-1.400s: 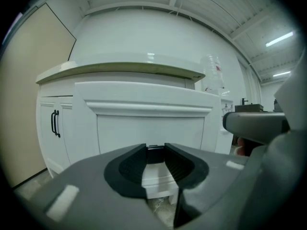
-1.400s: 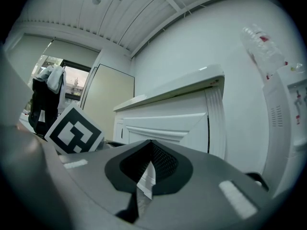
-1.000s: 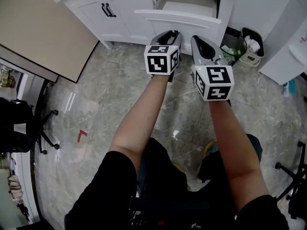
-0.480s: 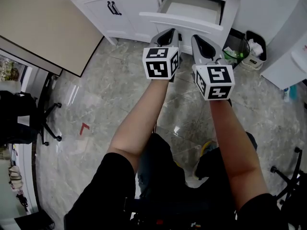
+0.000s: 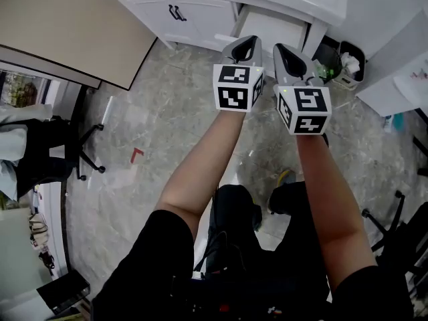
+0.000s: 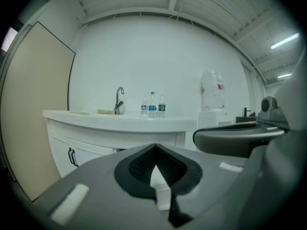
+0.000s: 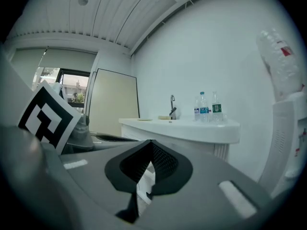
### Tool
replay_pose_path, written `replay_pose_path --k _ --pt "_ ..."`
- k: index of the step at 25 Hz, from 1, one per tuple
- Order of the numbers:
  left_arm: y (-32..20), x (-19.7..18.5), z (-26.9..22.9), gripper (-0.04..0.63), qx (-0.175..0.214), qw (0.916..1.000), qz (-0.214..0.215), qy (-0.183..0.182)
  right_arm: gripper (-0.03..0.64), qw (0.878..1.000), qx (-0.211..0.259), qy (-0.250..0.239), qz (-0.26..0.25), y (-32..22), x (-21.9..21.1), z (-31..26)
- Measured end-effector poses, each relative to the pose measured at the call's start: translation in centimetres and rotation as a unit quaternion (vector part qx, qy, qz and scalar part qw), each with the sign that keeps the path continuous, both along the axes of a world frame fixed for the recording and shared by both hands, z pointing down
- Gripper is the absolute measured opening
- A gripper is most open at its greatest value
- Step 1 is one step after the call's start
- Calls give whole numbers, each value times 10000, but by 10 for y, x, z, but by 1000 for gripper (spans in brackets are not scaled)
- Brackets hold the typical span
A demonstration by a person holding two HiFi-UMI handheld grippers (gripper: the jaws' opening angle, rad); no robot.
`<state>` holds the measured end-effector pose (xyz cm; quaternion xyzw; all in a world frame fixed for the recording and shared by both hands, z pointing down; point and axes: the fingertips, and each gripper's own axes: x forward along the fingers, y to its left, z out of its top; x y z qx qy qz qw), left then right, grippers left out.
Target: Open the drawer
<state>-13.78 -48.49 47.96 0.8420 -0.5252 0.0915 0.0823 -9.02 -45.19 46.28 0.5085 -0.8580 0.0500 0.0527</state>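
At the top of the head view a white drawer (image 5: 279, 27) sticks out of the white cabinet (image 5: 200, 15) under the countertop. Its front is hidden behind my grippers. My left gripper (image 5: 243, 47) and right gripper (image 5: 289, 56) hang side by side in the air in front of it. Both are shut with nothing between the pads. In the left gripper view the shut left gripper (image 6: 154, 150) points at the cabinet counter (image 6: 120, 121), apart from it. The right gripper (image 7: 151, 145) also faces the counter (image 7: 182, 128).
Black door handles (image 5: 177, 12) sit left of the drawer. Trash bins (image 5: 342, 64) stand right of the cabinet. A beige panel (image 5: 67, 25) leans at the left, with office chairs (image 5: 40, 146) below it. A faucet (image 6: 119, 97), bottles (image 6: 152, 104) and a water dispenser (image 6: 213, 92) stand at the wall.
The head view has swung, so the cabinet and drawer now sit higher and further right. Both grippers stay shut, side by side, and now cover the drawer's front.
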Motion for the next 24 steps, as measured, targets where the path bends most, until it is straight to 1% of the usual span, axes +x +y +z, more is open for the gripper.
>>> replay_pose_path --k 6,8,11,15,18,20,24 --pt "15 -3 -146 9 140 9999 21 61 20 10000 49 36 40 8 -1 -140" --pt "23 -6 -182 9 163 9998 19 94 20 9999 61 41 75 14 -1 -175" --pt "34 -11 -225 9 194 9997 -7 124 20 9998 160 65 64 23 -1 -218" --pt "56 -12 -256 9 174 9997 -15 139 20 9998 190 6 115 40 7 -254" --pt "61 -6 -274 9 245 9994 26 232 20 9994 255 34 213 43 21 -271" --pt "70 -7 -279 9 270 9993 62 254 20 9993 239 68 265 51 24 -274" --pt "93 -17 -275 9 226 9993 125 267 19 9992 180 98 334 69 20 -268"
